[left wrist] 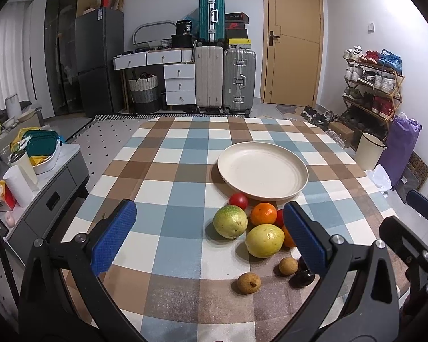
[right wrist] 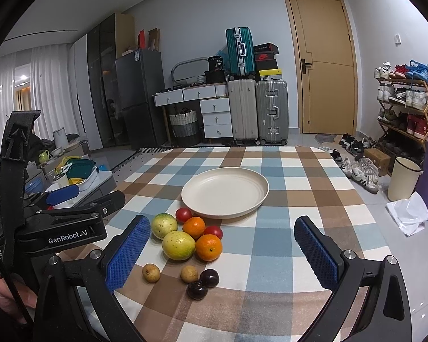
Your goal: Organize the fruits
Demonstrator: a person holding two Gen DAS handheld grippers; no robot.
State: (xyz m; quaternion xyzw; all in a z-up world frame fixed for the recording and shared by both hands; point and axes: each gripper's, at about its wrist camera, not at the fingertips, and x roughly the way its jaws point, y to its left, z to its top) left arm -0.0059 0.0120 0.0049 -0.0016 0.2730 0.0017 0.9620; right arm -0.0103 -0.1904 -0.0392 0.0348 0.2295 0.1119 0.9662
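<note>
Both the left gripper (left wrist: 211, 238) and the right gripper (right wrist: 222, 249) are hovering released, and the cluster of round fruits (right wrist: 189, 238) is lying just ahead – nearer the right one's left finger – before the empty cream round plate (right wrist: 224, 192).

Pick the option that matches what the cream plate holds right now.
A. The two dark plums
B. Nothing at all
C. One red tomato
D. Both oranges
B: the cream plate shows only its bare inner surface in both wrist views, while every fruit, such as the near orange and the dark plums, lies on the checked tablecloth in front of it.
</note>
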